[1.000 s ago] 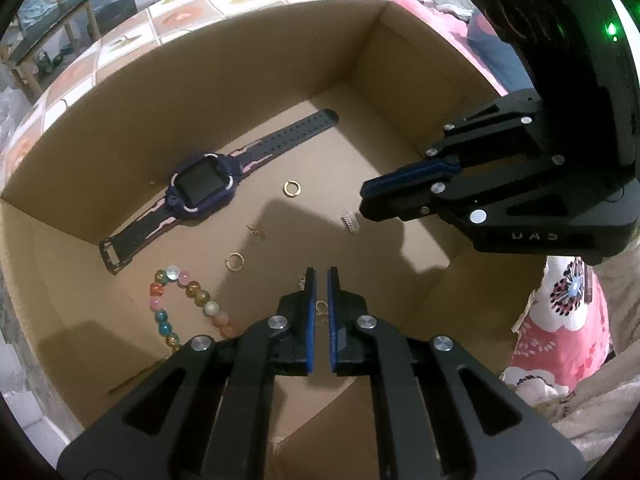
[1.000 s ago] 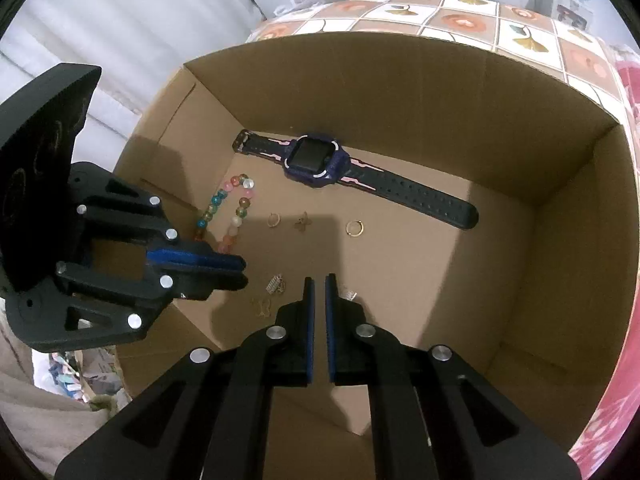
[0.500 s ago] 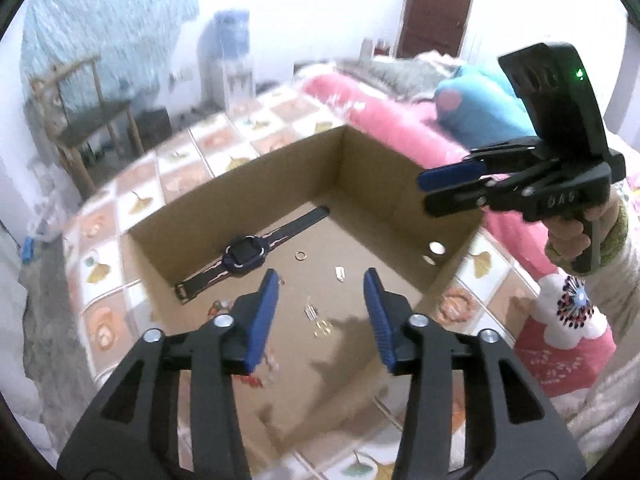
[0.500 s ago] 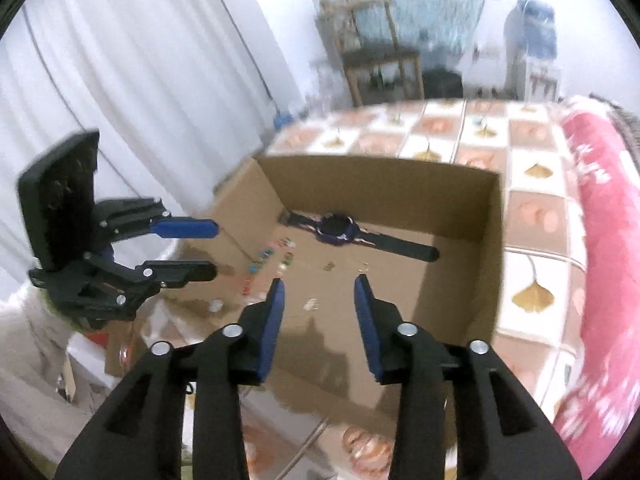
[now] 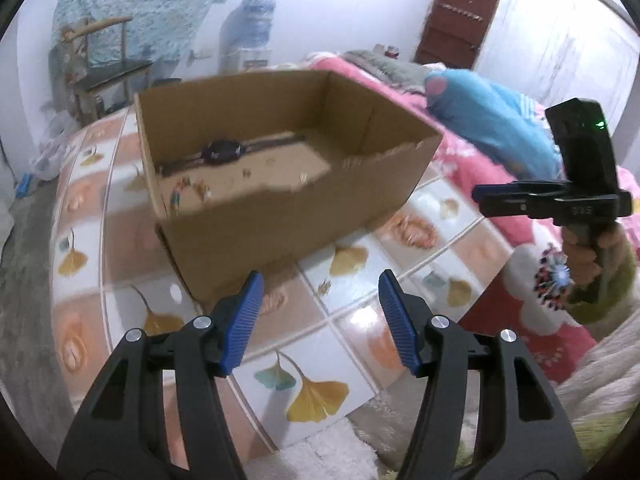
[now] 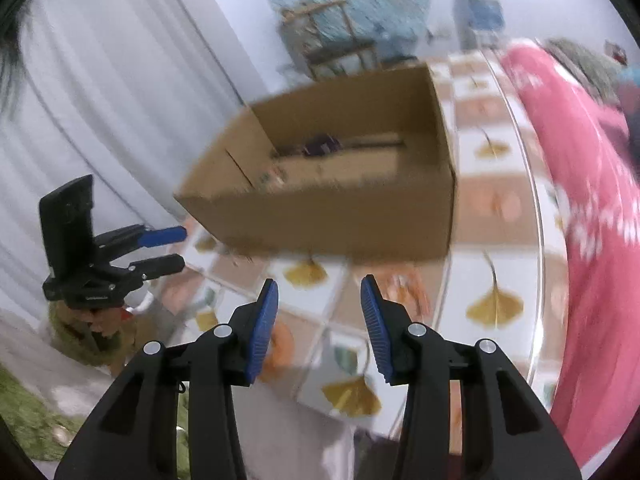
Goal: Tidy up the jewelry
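Left wrist view, left to right. Open brown cardboard box (image 5: 280, 184) stands on a table topped with glossy tiles printed with yellow ginkgo leaves (image 5: 316, 396), toward its far side.

On the box floor, along the far wall: a dark purple smartwatch with a black strap (image 5: 222, 151). Near the box's front-left corner: a string of multicoloured round beads (image 5: 188, 192), blurred. Mid-floor: small gold-coloured pieces (image 5: 247, 172), too small to tell apart.

Left gripper (image 5: 320, 316), black with blue ribbed pads, sits over the near tiles, clear of the box. Its jaws are spreading, nothing between them.

Right of the box, off the table's right edge: right gripper (image 5: 486, 200), seen side-on in a hand (image 5: 588, 256), above a pink flowered bedcover (image 5: 532, 320). A blue plush cushion (image 5: 492, 120) lies behind.

Right wrist view, heavily blurred. The left gripper at far left shows a clear gap between its fingers (image 6: 164, 236), in front of white curtains (image 6: 100, 100). The box sits centre, watch dimly visible inside. The right gripper's jaws in the foreground are parting too, empty, over the near tiles. The pink cover runs down the right.
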The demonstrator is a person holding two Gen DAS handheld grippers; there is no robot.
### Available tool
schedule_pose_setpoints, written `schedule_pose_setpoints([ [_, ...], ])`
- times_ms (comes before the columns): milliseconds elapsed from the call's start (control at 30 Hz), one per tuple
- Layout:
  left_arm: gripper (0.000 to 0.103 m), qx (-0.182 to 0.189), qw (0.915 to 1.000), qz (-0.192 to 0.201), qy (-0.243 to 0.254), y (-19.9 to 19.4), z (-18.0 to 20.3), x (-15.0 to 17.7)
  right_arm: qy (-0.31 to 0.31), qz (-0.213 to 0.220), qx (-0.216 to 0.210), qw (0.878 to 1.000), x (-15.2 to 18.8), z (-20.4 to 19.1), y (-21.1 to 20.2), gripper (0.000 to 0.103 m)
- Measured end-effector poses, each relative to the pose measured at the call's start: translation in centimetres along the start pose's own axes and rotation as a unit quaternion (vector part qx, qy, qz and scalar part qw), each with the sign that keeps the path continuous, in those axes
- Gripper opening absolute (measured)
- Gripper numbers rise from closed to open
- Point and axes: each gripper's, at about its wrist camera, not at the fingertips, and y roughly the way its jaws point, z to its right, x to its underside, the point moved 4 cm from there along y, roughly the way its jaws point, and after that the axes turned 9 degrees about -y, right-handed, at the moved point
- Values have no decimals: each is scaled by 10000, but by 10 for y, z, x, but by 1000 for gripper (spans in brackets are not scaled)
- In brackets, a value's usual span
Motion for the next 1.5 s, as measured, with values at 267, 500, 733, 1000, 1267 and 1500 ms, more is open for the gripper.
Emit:
schedule_pose_setpoints([
  [267, 57, -503, 9978, -49, 419, 37, 14, 19, -34, -236, 529, 9983, 12, -2, 39, 42],
  [500, 55, -828, 9912, -28, 1032, 66, 33, 20, -210, -411, 1104, 9928, 17, 4, 64, 37],
  [733, 38, -802, 9907, -206, 1084, 82, 30, 15, -245, -467, 1123, 9923, 19, 8, 72, 30],
  [1000, 23, -766, 9880, -477, 1252, 92, 28, 16, -241, -441, 996, 9938, 21, 9, 72, 27],
  [1267, 9, -715, 9871, -605, 1302, 92, 27, 16, -269, -431, 972, 9940, 19, 11, 69, 24],
  [1500, 3, -736, 9853, -558, 1435, 90, 30, 19, -335, -416, 1027, 9933, 19, 10, 65, 24],
])
